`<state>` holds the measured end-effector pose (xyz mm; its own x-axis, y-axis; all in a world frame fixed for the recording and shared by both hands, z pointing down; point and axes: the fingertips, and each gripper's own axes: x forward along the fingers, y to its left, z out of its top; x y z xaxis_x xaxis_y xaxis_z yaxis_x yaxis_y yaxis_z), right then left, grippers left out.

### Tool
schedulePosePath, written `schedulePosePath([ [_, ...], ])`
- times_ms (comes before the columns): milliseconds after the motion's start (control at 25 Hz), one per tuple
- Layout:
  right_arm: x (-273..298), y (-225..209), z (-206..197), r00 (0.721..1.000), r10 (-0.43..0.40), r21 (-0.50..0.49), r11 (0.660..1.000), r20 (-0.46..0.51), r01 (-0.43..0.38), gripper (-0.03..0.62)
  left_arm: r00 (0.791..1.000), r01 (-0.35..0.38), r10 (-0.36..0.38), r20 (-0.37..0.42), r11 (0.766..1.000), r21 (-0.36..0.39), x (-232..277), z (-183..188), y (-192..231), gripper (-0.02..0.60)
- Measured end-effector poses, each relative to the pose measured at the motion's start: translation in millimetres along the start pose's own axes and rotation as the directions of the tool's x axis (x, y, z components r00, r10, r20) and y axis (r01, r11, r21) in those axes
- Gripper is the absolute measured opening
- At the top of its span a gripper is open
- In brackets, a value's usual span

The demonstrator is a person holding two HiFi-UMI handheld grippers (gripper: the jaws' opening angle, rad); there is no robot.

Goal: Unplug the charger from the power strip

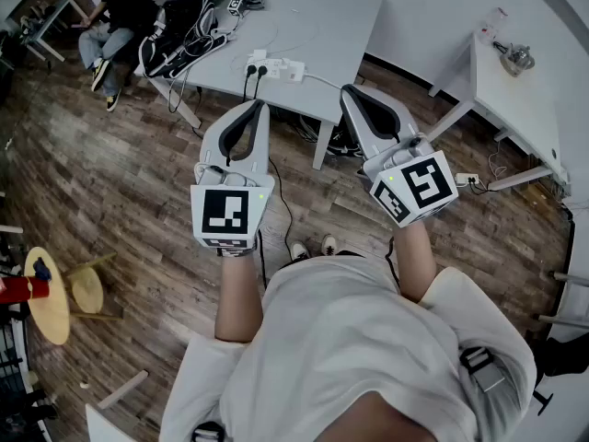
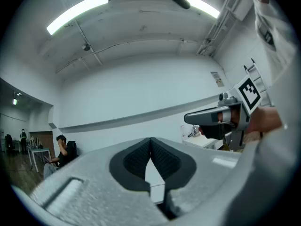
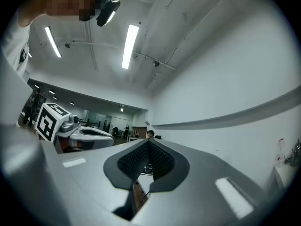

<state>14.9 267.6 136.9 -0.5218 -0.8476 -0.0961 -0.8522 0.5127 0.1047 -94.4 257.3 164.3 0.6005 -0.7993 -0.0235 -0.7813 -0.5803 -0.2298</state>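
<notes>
Left tool [image 1: 260,105], right tool [image 1: 349,89], table [image 1: 340,17] beyond

**An office-style workroom**

We see a shared workroom. Beyond the jaws stands a white table [image 1: 322,17] with a power strip [image 1: 276,66] and tangled cables [image 1: 195,33]. Another white desk [image 1: 515,109] sits to their right, with plank flooring [image 1: 110,182] below and tube lights [image 2: 77,13] overhead (a person [image 1: 115,12] sits far left).

White power strip [image 1: 291,70] flat near table [image 1: 322,21] edge, white charger [image 1: 257,62] plugged into it
</notes>
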Motion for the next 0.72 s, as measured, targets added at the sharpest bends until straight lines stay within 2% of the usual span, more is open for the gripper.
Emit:
schedulePosePath([
  [720, 19, -12, -15, 0.999, -0.044, 0.036, 0.998, -0.005, 0.044, 0.002, 1.000, 0.004, -0.005, -0.031, 1.000, -0.010, 12, -19, 17, 0.003],
])
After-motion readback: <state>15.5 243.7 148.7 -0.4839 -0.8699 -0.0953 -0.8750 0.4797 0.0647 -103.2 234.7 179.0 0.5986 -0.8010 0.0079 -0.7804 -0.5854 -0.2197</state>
